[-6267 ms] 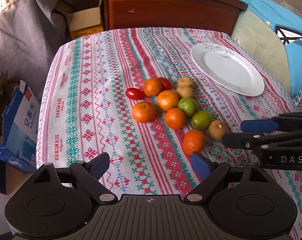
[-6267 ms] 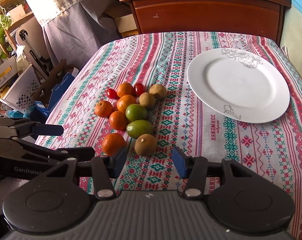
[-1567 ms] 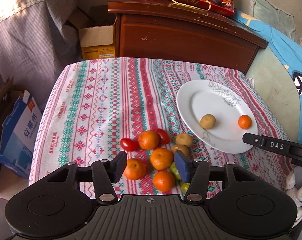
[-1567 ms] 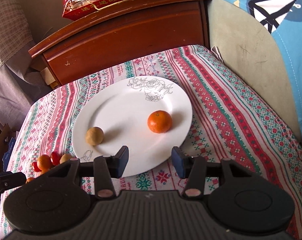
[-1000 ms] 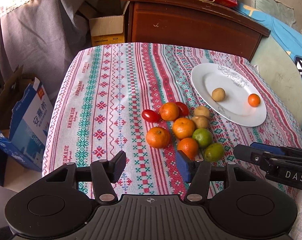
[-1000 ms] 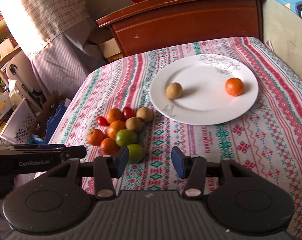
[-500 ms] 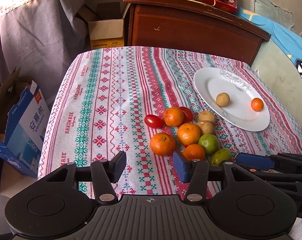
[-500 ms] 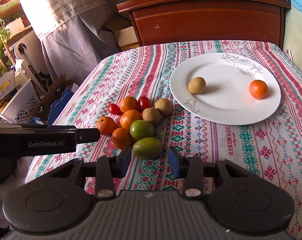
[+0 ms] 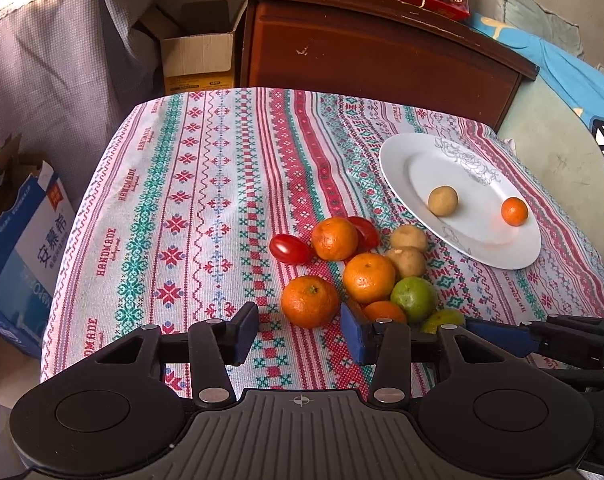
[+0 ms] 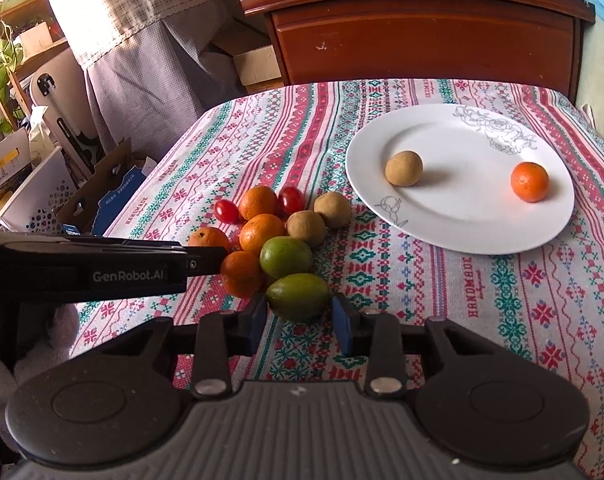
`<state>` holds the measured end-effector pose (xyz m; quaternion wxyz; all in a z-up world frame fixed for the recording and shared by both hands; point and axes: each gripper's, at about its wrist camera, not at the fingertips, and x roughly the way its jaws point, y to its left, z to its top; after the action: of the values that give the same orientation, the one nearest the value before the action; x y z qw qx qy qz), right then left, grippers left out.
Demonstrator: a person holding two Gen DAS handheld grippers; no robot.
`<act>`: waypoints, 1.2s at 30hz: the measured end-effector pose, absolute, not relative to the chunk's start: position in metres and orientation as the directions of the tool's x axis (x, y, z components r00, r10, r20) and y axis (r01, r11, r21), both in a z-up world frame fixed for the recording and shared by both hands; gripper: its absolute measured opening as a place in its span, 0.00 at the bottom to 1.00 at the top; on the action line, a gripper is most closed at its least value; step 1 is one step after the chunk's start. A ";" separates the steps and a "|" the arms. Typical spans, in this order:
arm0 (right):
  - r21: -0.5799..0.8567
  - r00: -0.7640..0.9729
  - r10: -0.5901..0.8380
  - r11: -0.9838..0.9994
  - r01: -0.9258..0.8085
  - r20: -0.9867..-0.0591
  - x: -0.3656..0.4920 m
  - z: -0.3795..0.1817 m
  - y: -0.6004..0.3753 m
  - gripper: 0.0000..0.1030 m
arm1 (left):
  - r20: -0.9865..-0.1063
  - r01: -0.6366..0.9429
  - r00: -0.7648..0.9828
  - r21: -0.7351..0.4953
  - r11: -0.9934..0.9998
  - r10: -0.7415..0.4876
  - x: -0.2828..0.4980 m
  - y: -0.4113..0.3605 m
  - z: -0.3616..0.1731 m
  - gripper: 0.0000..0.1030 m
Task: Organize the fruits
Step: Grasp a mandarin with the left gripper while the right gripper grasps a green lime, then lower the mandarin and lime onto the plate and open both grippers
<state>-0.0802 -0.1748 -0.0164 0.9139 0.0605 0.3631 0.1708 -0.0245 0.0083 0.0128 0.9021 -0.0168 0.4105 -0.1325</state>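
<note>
Right claw (image 10: 299,318), jaws narrowed around the oval green lime (image 10: 299,297) at the near edge of the fruit cluster on the cloth-covered counter (image 10: 502,300); pad contact cannot be confirmed. Left claw (image 9: 299,334), jaws wide and empty, stands just short of the round orange mandarin (image 9: 310,301). Risk: a pad nudging neighbouring fruit could set it rolling; a shallow grip may drop the lime before it reaches the white ceramic plate (image 10: 462,232).
</note>
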 end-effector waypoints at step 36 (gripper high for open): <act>0.281 0.771 0.253 0.954 -0.100 -0.585 -0.042 0.033 -0.252 0.33 | -0.652 0.312 0.673 -0.176 0.934 -0.348 0.009 -0.035 0.076 0.28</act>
<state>-0.0417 -0.2518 0.0332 0.9336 0.1178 0.3251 0.0944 0.0092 -0.0349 0.0757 0.9144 -0.0250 0.3616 -0.1805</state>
